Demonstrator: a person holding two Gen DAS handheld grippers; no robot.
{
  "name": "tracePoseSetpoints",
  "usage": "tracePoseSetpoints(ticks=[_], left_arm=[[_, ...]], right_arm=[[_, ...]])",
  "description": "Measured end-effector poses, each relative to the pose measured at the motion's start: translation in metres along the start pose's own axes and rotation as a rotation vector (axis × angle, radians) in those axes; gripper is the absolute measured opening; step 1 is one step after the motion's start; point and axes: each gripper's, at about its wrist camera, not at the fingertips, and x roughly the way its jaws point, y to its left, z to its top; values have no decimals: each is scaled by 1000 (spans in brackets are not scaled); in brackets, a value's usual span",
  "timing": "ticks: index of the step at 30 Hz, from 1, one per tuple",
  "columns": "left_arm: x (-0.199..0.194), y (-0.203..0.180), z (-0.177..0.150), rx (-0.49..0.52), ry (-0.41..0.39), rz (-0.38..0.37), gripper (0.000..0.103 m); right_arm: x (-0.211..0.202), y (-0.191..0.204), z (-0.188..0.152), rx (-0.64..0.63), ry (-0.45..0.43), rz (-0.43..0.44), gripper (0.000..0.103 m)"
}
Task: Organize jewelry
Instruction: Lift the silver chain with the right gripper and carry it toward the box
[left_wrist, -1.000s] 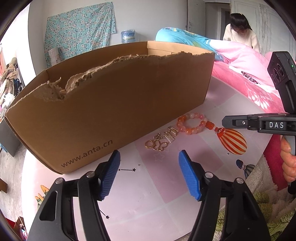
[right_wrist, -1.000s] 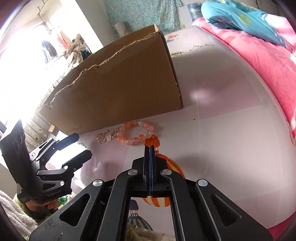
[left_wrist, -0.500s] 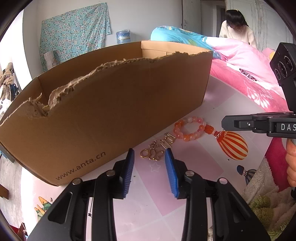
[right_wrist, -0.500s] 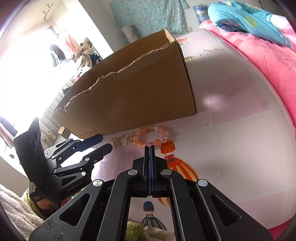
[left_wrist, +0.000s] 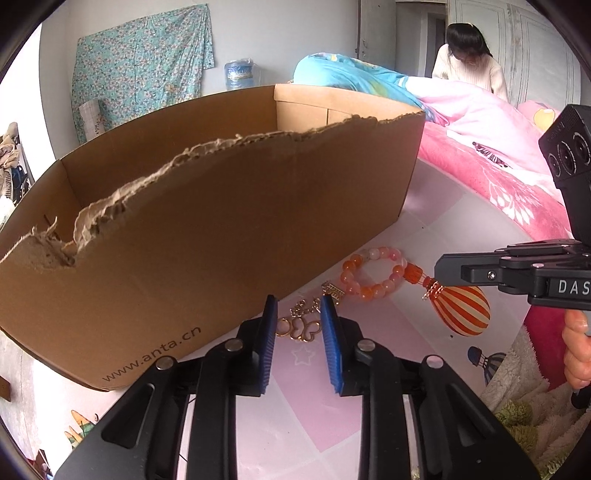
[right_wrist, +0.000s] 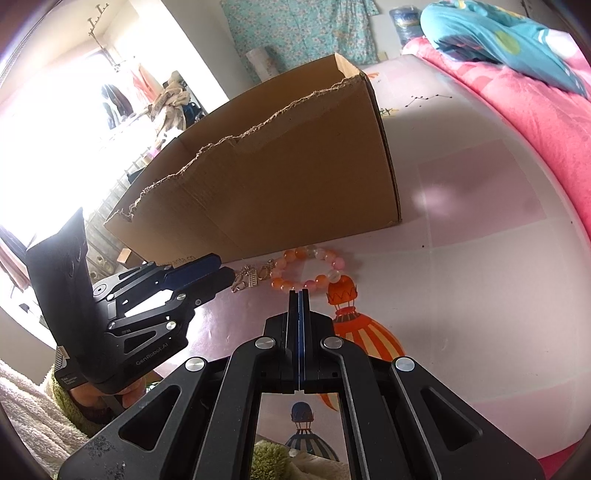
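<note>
Left gripper (left_wrist: 297, 321) closing, blue pads narrowing around the gold charm piece (left_wrist: 300, 328) lying between the fingertips; pads look not yet pressed on it, so no grip so far. Gold piece sits on the pink balloon-print sheet (left_wrist: 306, 413), just in front of the tool and just beside the near wall of the torn cardboard box (left_wrist: 207, 236). Orange-pink bead bracelet (left_wrist: 373, 271) lies ahead and to the right of the left tool, touching or nearly touching the gold piece. Right gripper (right_wrist: 298, 293) fully closed, empty, tips hovering just short of the bracelet, which is straight ahead of it. Progress: early. Both jewelry items outside the box; box interior mostly hidden, contents unknown. Left to do, presumably: finish grasp, lift gold piece into box, then bracelet.
</note>
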Motion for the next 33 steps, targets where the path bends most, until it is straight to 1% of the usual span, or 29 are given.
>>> tracePoseSetpoints(ticks=[1,3,5,6,9,16,24,33], left_arm=[[1,1,0,-1,4,3,19],[5,3,-1,-4,21,4,18],[11,4,-2,-16,53,-15,16],[12,5,-3,-25,52,-22,16],[10,2,-3,-30,62,-79,14],[1,-13,-10,-23,82,-159,14],[-13,-15,-13,-22,44,-145,14],[-6,-15,-17,12,70,-147,14]], right_arm=[[0,0,0,1,0,1,0],[1,0,0,2,2,3,0],[1,0,0,2,3,4,0],[1,0,0,1,3,4,0],[0,-1,0,4,4,1,0],[0,-2,-1,14,4,4,0],[-3,-2,-1,6,-2,12,0],[-4,2,-2,0,-5,12,0]])
